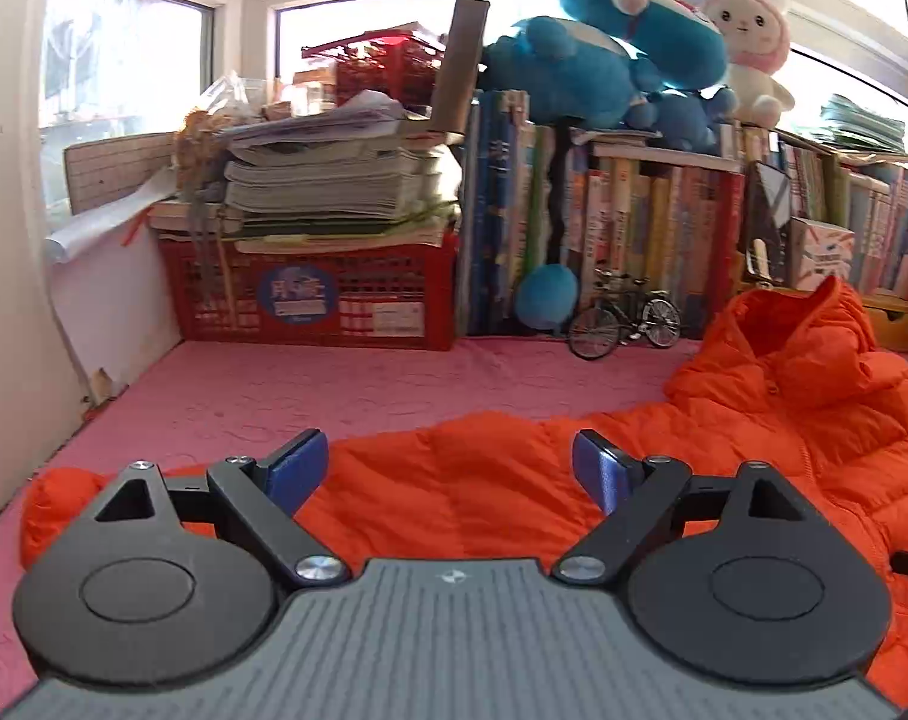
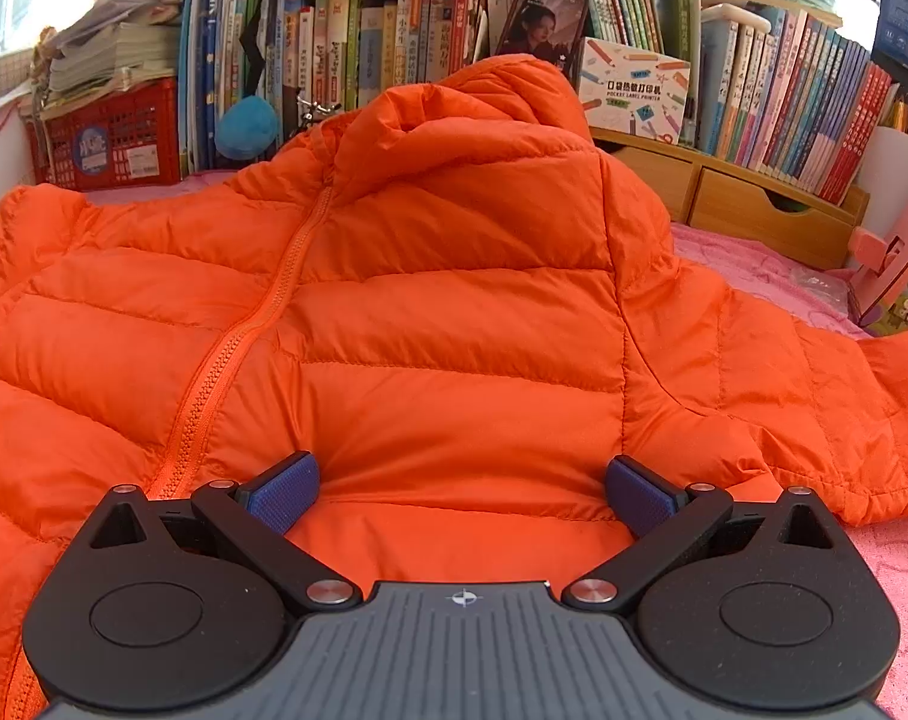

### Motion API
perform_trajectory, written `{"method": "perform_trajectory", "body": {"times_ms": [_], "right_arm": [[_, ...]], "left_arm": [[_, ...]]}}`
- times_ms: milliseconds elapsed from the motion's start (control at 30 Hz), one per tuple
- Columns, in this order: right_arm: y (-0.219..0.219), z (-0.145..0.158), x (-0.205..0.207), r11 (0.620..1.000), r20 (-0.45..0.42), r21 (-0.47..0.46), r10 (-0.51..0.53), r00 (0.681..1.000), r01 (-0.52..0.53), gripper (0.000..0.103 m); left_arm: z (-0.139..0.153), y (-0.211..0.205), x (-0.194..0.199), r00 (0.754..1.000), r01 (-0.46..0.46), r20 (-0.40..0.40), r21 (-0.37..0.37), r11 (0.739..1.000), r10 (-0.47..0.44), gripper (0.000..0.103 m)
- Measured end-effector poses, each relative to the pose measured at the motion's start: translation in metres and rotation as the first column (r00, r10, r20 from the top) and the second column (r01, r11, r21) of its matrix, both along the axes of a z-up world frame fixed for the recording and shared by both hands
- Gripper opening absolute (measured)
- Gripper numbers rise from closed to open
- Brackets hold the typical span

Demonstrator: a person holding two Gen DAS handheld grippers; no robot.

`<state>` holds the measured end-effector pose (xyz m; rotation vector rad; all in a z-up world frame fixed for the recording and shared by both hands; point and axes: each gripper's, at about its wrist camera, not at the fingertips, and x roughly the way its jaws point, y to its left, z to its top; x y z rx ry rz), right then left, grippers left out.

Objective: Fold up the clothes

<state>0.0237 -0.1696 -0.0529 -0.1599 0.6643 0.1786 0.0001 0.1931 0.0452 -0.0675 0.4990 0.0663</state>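
An orange puffer jacket (image 2: 454,312) lies spread front-up on a pink cloth (image 1: 310,396) covering the worktop. Its zip (image 2: 238,360) is closed and runs from the collar down toward the near left. The hood (image 2: 478,120) stands bunched at the far end, against a row of books (image 2: 358,42). One sleeve (image 1: 454,480) stretches out flat to the left, its cuff end near the left edge of the cloth; the other sleeve (image 2: 814,396) trails to the right.

No fold looks made yet, so this seems to be the start: the jacket is laid out and the sleeves are still to be brought in. The next move probably calls for pinching a sleeve near its end and carrying it across the chest, with enough bite to hold the slippery, puffy fabric.

The left tongs (image 1: 448,468) are spread wide above the left sleeve, with nothing between the blue pads (image 1: 298,468); they are released and do not appear to press the fabric. The right tongs (image 2: 463,492) are also wide open, low over the right chest panel beside the zip. Their tips sit on or just above the fabric, which dimples slightly there, but nothing is gripped.

Behind stand a red crate (image 1: 322,300) under stacked papers, a small model bicycle (image 1: 622,318) and plush toys (image 1: 634,48) on top of the books.
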Motion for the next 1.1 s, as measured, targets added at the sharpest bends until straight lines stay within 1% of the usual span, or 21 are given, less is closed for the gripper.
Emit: {"method": "perform_trajectory", "body": {"times_ms": [33, 100, 167, 267, 300, 333, 400, 433, 467, 533, 600, 667, 733, 800, 833, 867, 933, 1000, 1033, 1067, 1100], "right_arm": [[0.003, 0.002, -0.002, 1.000, 0.008, -0.010, 0.010, 1.000, -0.010, 0.101], [0.015, 0.012, -0.007, 0.996, 0.035, -0.034, 0.078, 0.996, -0.077, 0.101], [0.029, 0.022, -0.009, 0.987, 0.071, -0.051, 0.155, 0.985, -0.152, 0.101], [0.051, 0.038, 0.007, 0.967, 0.108, -0.055, 0.254, 0.961, -0.249, 0.101], [0.058, 0.041, 0.016, 0.961, 0.111, -0.056, 0.276, 0.955, -0.271, 0.101], [0.064, 0.042, 0.027, 0.957, 0.112, -0.073, 0.286, 0.952, -0.279, 0.101], [0.069, 0.031, 0.055, 0.958, 0.100, -0.166, 0.251, 0.963, -0.232, 0.099], [0.065, 0.020, 0.068, 0.958, 0.087, -0.209, 0.220, 0.972, -0.198, 0.097], [0.055, 0.009, 0.080, 0.960, 0.072, -0.234, 0.175, 0.982, -0.154, 0.096], [0.025, 0.002, 0.092, 0.976, 0.059, -0.207, 0.076, 0.995, -0.062, 0.096], [-0.005, -0.005, 0.103, 0.983, 0.043, -0.182, -0.023, 0.999, 0.031, 0.097], [-0.037, -0.008, 0.108, 0.979, 0.036, -0.149, -0.137, 0.990, 0.141, 0.100], [-0.068, -0.010, 0.109, 0.964, 0.026, -0.107, -0.243, 0.970, 0.245, 0.103], [-0.085, -0.009, 0.105, 0.963, -0.006, -0.048, -0.266, 0.964, 0.266, 0.102], [-0.085, -0.008, 0.100, 0.962, 0.002, -0.054, -0.267, 0.964, 0.266, 0.102], [-0.082, -0.007, 0.092, 0.962, 0.031, -0.086, -0.257, 0.966, 0.259, 0.102], [-0.075, -0.007, 0.075, 0.948, 0.111, -0.200, -0.230, 0.967, 0.248, 0.102], [-0.075, -0.015, 0.064, 0.896, 0.196, -0.361, -0.198, 0.960, 0.259, 0.103], [-0.081, -0.017, 0.064, 0.876, 0.209, -0.391, -0.213, 0.954, 0.281, 0.103], [-0.093, -0.012, 0.069, 0.879, 0.193, -0.361, -0.256, 0.947, 0.311, 0.102], [-0.105, -0.005, 0.073, 0.880, 0.164, -0.325, -0.308, 0.937, 0.347, 0.102]], "left_arm": [[-0.009, -0.015, 0.007, 0.999, 0.048, -0.022, -0.039, 0.998, -0.049, 0.090], [-0.032, -0.039, 0.027, 0.989, 0.117, -0.083, -0.107, 0.987, -0.126, 0.090], [-0.048, -0.053, 0.046, 0.985, 0.100, -0.129, -0.090, 0.991, -0.111, 0.089], [-0.066, -0.060, 0.070, 0.984, 0.028, -0.176, 0.020, 0.999, -0.024, 0.089], [-0.072, -0.062, 0.074, 0.985, -0.016, -0.167, 0.102, 0.995, 0.032, 0.089], [-0.078, -0.061, 0.079, 0.984, -0.056, -0.157, 0.188, 0.980, 0.086, 0.091], [-0.088, -0.053, 0.090, 0.980, -0.094, -0.142, 0.293, 0.951, 0.141, 0.103], [-0.090, -0.046, 0.094, 0.978, -0.102, -0.145, 0.284, 0.953, 0.148, 0.103], [-0.090, -0.038, 0.097, 0.978, -0.108, -0.149, 0.249, 0.962, 0.149, 0.103], [-0.091, -0.028, 0.104, 0.973, -0.131, -0.159, 0.224, 0.966, 0.168, 0.103], [-0.091, -0.026, 0.111, 0.972, -0.136, -0.158, 0.231, 0.963, 0.175, 0.103], [-0.092, -0.030, 0.118, 0.971, -0.141, -0.149, 0.271, 0.952, 0.186, 0.103], [-0.093, -0.036, 0.125, 0.970, -0.150, -0.138, 0.318, 0.936, 0.202, 0.103], [-0.094, -0.041, 0.128, 0.969, -0.152, -0.125, 0.368, 0.917, 0.211, 0.103], [-0.093, -0.042, 0.128, 0.969, -0.153, -0.119, 0.388, 0.909, 0.214, 0.103], [-0.092, -0.042, 0.125, 0.970, -0.154, -0.113, 0.395, 0.905, 0.215, 0.103], [-0.089, -0.035, 0.116, 0.973, -0.154, -0.101, 0.393, 0.907, 0.208, 0.103], [-0.088, -0.025, 0.111, 0.977, -0.143, -0.091, 0.397, 0.907, 0.194, 0.103], [-0.087, -0.017, 0.112, 0.977, -0.140, -0.095, 0.402, 0.905, 0.193, 0.103], [-0.086, -0.008, 0.115, 0.972, -0.153, -0.103, 0.413, 0.898, 0.213, 0.103], [-0.084, 0.000, 0.118, 0.963, -0.183, -0.104, 0.431, 0.883, 0.250, 0.103]]}}
